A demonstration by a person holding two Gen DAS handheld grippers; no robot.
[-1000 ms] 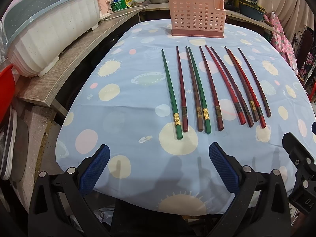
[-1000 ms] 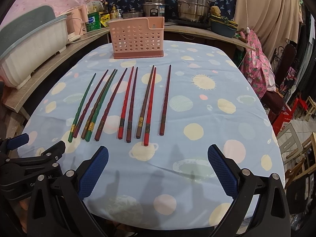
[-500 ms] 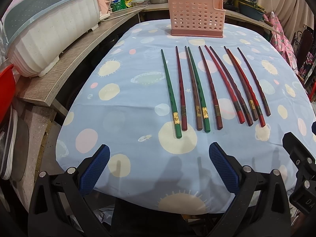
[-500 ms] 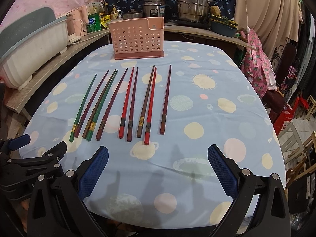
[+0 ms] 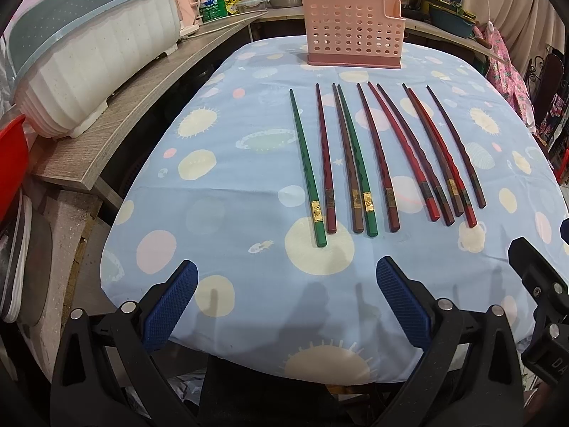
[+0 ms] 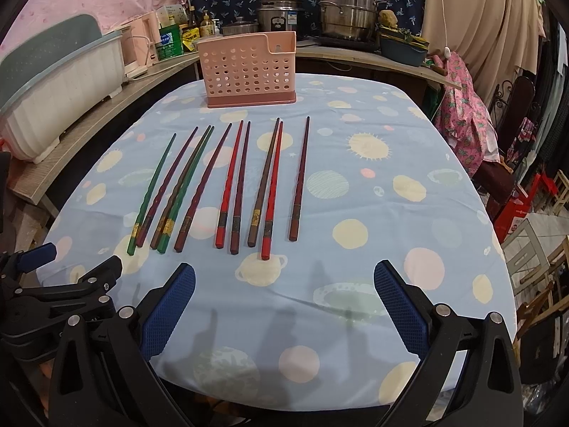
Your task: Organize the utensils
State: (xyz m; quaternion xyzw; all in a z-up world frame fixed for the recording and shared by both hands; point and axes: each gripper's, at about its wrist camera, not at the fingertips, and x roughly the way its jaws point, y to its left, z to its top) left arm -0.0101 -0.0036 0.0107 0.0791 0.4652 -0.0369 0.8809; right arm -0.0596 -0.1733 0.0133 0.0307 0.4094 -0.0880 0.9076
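Progress: none visible | chopsticks [image 5: 370, 163] all flat mid-worktop [image 5: 220, 192], none lifted | pink holder [image 5: 352, 39] far, apparently empty | left gripper [image 5: 284, 302], right gripper [image 6: 284, 302] fingers apart, holding nothing | left: everything

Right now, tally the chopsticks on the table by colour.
Green chopsticks: 2
Brown chopsticks: 2
Bright red chopsticks: 2
Dark red chopsticks: 4
Total: 10
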